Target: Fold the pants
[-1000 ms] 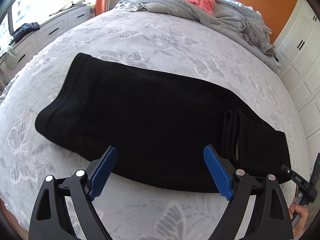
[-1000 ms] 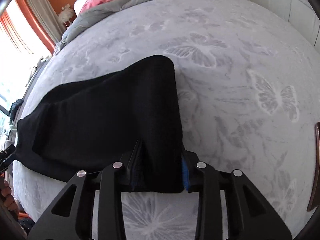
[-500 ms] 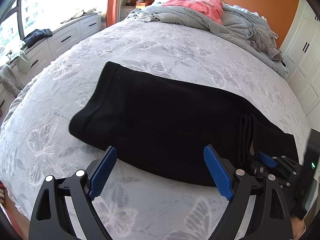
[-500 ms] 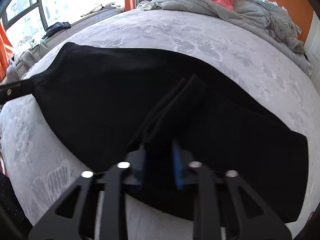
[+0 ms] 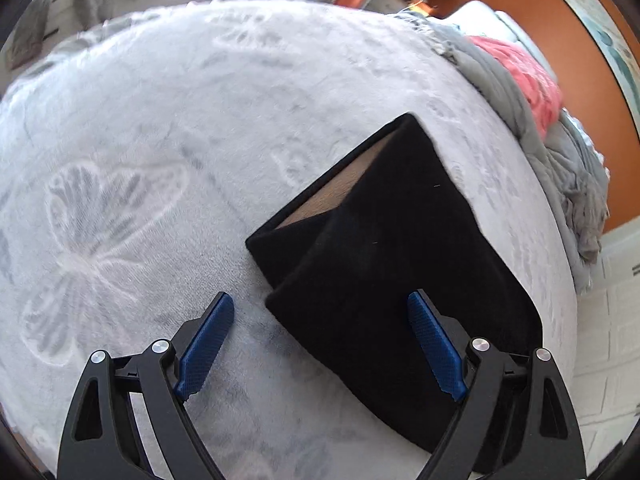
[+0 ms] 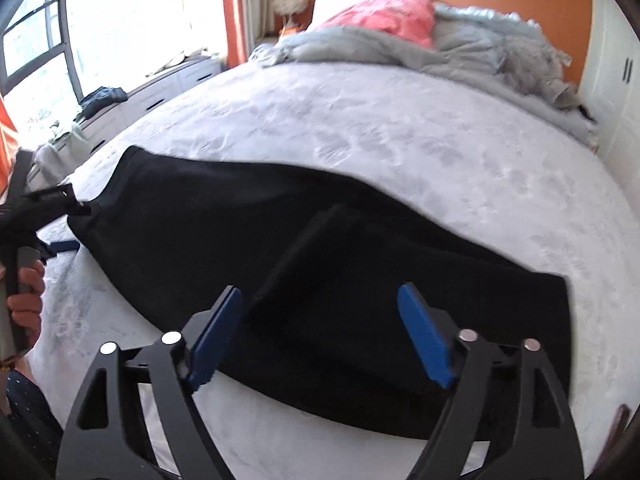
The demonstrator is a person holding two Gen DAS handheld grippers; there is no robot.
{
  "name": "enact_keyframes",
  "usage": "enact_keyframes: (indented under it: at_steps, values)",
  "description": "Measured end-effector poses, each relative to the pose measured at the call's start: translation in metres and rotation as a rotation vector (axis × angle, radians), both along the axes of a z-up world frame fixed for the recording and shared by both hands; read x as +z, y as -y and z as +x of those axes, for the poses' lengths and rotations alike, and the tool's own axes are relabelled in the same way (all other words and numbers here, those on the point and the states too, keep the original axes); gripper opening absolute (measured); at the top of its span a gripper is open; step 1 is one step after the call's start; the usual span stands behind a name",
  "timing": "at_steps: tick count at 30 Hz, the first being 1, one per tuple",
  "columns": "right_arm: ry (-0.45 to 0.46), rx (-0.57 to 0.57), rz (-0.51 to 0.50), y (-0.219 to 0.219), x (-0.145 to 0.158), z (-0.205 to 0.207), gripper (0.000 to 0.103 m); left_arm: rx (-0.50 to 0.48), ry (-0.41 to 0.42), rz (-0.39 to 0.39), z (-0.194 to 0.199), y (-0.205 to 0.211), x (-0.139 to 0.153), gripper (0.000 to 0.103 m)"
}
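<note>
Black pants (image 6: 224, 236) lie flat across the grey butterfly-print bed (image 6: 400, 132), with the leg ends folded back on top (image 6: 320, 264). My right gripper (image 6: 320, 340) is open and empty just above the folded leg ends. My left gripper (image 5: 320, 340) is open and empty at the waist end of the pants (image 5: 400, 248), where the waistband gapes and shows a tan lining (image 5: 328, 196). The left gripper also shows in the right wrist view (image 6: 44, 204) at the far left, held by a hand.
A crumpled grey duvet (image 6: 460, 52) and a pink pillow (image 6: 384, 16) lie at the head of the bed. A window bench with clothes (image 6: 104, 96) runs along the left. White wardrobe doors (image 6: 616, 60) stand on the right.
My right gripper has opened and let go of the leg ends, which now lie folded on the pants. My left gripper has swung left to the waist end.
</note>
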State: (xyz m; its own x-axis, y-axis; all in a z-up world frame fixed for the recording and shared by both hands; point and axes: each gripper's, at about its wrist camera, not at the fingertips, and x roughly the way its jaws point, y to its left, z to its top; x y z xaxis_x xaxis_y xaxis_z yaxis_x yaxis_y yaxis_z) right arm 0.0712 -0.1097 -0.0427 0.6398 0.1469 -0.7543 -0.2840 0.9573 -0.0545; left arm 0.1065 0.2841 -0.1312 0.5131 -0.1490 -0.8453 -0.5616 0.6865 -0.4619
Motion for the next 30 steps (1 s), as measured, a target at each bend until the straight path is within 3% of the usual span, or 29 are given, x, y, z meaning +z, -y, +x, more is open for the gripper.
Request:
enact_keyframes:
  at_steps: [1,2,3,4,5,7,9,11,13,15,16,20,21,23,26,28,30]
  values:
    - [0.023,-0.010,-0.031,0.007,0.004,-0.004,0.086,0.029,0.015,0.015,0.001,0.000,0.000,0.084]
    - [0.040,-0.018,-0.051,0.014,0.007,-0.007,0.088,0.025,0.035,0.033,0.004,0.005,0.006,0.076]
    - [0.050,-0.026,-0.062,0.020,0.007,-0.007,0.090,-0.019,0.067,0.023,0.009,0.012,0.011,0.060]
    - [0.058,-0.039,-0.075,0.028,0.005,-0.009,0.090,-0.056,0.062,0.024,0.015,0.021,0.015,0.020]
    - [0.065,-0.065,-0.086,0.038,0.002,-0.010,0.090,-0.052,0.063,0.059,0.017,0.030,0.023,0.011]
    - [0.060,-0.110,-0.053,0.056,-0.003,-0.007,0.090,-0.057,0.151,0.101,0.014,0.049,0.051,0.010]
    - [0.027,-0.166,0.025,0.078,-0.011,-0.003,0.090,-0.124,0.262,0.132,0.008,0.084,0.093,0.010]
    - [-0.004,-0.210,0.067,0.093,-0.011,0.001,0.090,-0.228,0.355,0.208,0.000,0.131,0.127,0.010]
    - [-0.003,-0.225,0.100,0.105,-0.007,0.002,0.090,-0.376,0.392,0.284,-0.004,0.184,0.140,0.016]
    - [-0.006,-0.238,0.112,0.112,-0.007,0.008,0.090,-0.544,0.371,0.325,-0.003,0.238,0.129,0.035]
    - [-0.016,-0.250,0.115,0.115,-0.008,0.009,0.090,-0.636,0.348,0.321,-0.003,0.262,0.116,0.057]
    - [-0.077,-0.275,0.157,0.126,-0.015,0.018,0.090,-0.751,0.256,0.309,-0.029,0.295,0.086,0.061]
    - [-0.082,-0.261,0.185,0.127,-0.014,0.018,0.090,-0.767,0.268,0.307,-0.038,0.292,0.088,0.064]
    - [-0.089,-0.227,0.243,0.124,-0.013,0.016,0.090,-0.730,0.313,0.327,-0.049,0.278,0.099,0.087]
    - [-0.160,-0.160,0.394,0.117,-0.021,0.026,0.090,-0.612,0.372,0.396,-0.063,0.240,0.111,0.088]
    - [-0.223,-0.143,0.505,0.109,-0.027,0.038,0.090,-0.552,0.335,0.452,-0.061,0.219,0.110,0.088]
    - [-0.261,-0.138,0.554,0.096,-0.031,0.049,0.090,-0.505,0.299,0.469,-0.058,0.198,0.103,0.087]
